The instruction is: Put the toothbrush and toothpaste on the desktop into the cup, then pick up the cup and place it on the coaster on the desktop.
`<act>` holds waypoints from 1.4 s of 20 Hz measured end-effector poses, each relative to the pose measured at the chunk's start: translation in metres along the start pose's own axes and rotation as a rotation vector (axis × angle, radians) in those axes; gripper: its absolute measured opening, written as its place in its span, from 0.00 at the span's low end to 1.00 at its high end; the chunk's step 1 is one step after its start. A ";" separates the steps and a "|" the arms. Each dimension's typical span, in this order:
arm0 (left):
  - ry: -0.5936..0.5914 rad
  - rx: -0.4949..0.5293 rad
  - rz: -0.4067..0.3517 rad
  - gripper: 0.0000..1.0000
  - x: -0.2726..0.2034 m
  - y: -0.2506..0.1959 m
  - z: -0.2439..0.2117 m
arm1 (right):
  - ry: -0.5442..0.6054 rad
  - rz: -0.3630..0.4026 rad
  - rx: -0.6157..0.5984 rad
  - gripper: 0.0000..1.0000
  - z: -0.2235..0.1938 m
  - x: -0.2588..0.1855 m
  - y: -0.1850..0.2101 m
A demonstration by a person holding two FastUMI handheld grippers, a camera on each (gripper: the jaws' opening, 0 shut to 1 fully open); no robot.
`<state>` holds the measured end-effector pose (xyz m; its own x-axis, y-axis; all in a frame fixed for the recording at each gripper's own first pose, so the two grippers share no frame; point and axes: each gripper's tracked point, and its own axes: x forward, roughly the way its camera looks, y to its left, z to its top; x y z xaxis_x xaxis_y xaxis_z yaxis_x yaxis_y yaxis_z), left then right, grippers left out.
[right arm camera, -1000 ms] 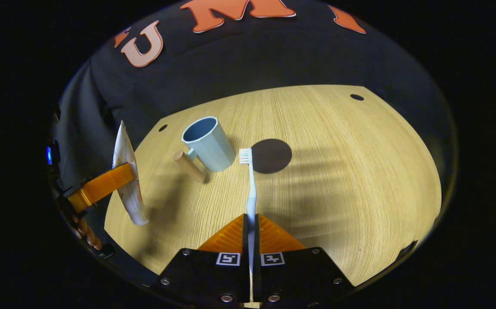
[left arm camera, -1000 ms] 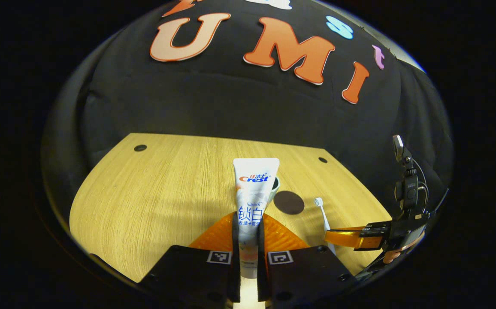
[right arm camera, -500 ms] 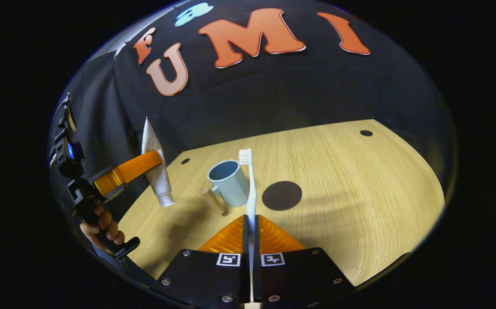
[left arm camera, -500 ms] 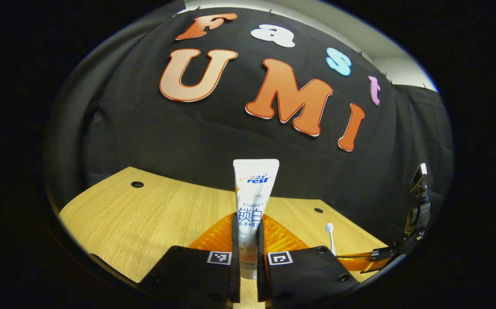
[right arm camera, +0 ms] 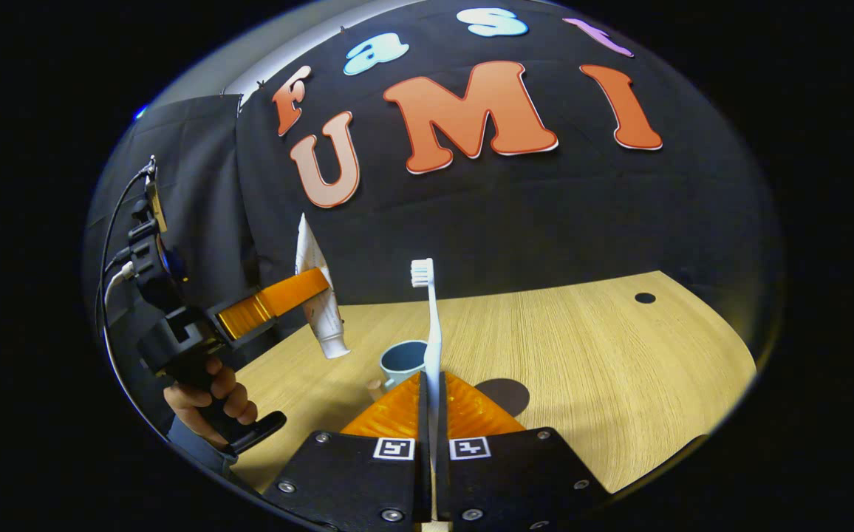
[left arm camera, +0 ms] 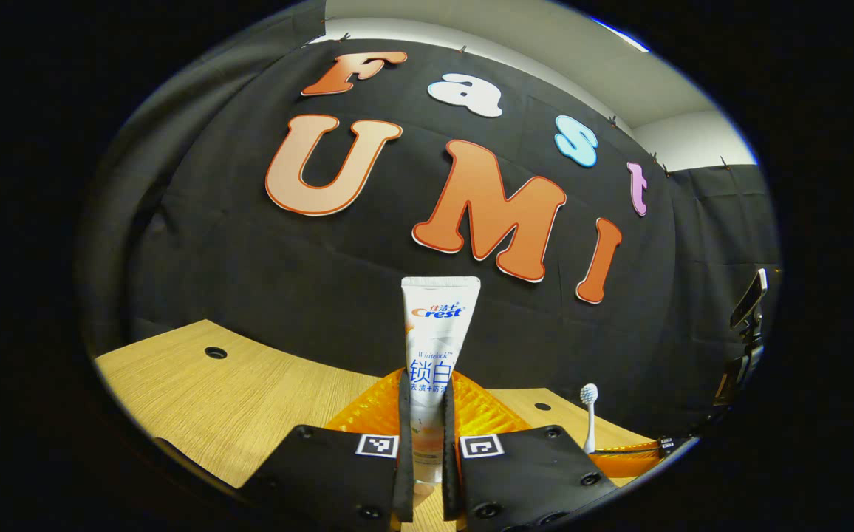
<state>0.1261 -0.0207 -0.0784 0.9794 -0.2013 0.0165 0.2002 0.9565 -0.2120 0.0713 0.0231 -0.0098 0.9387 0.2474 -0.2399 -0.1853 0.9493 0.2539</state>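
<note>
The cup (right arm camera: 402, 360) sits on the bench (right arm camera: 582, 369), mouth up, and in the right gripper view it lies just at eleven o'clock off my right fingers, partly tucked behind them. That's the relation everything turns on: both things I carry are up in the air, and the cup is below and ahead.

The toothbrush (right arm camera: 431, 325) stands nearly upright, long axis running straight to twelve o'clock, bristles on top, its handle clamped between the fingers of my right gripper (right arm camera: 431, 414). The coaster (right arm camera: 504, 391), a dark disc, lies flat on the bench at about one o'clock from those fingers, just beside the cup.

The toothpaste (left arm camera: 436, 355) is pinched in my left gripper (left arm camera: 427, 436), crimped end up toward twelve in the left gripper view. From the right gripper view I see that tube (right arm camera: 320, 303) hanging cap down, tilted, at about ten o'clock, above and to the left of the cup, with my hand (right arm camera: 209, 399) on the grip below.

I judge the left tube nearer to a drop: cap already pointing down. My right one needs tipping over first.
</note>
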 end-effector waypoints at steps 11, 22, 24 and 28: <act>0.062 0.020 -0.101 0.17 0.014 -0.007 -0.024 | -0.164 0.028 -0.115 0.03 0.041 0.047 0.007; 0.133 -0.007 -0.108 0.17 0.015 -0.007 -0.052 | -0.377 0.074 -0.160 0.03 0.087 0.078 0.027; 0.135 -0.018 -0.100 0.21 0.016 -0.005 -0.055 | -0.387 0.080 -0.136 0.02 0.088 0.090 0.030; 0.142 -0.036 -0.113 0.27 0.014 -0.008 -0.059 | -0.373 0.101 -0.090 0.02 0.078 0.112 0.029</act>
<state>0.1362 -0.0437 -0.1336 0.9366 -0.3371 -0.0956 0.3049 0.9186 -0.2514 0.1934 0.0630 0.0443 0.9525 0.2687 0.1431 -0.2913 0.9411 0.1718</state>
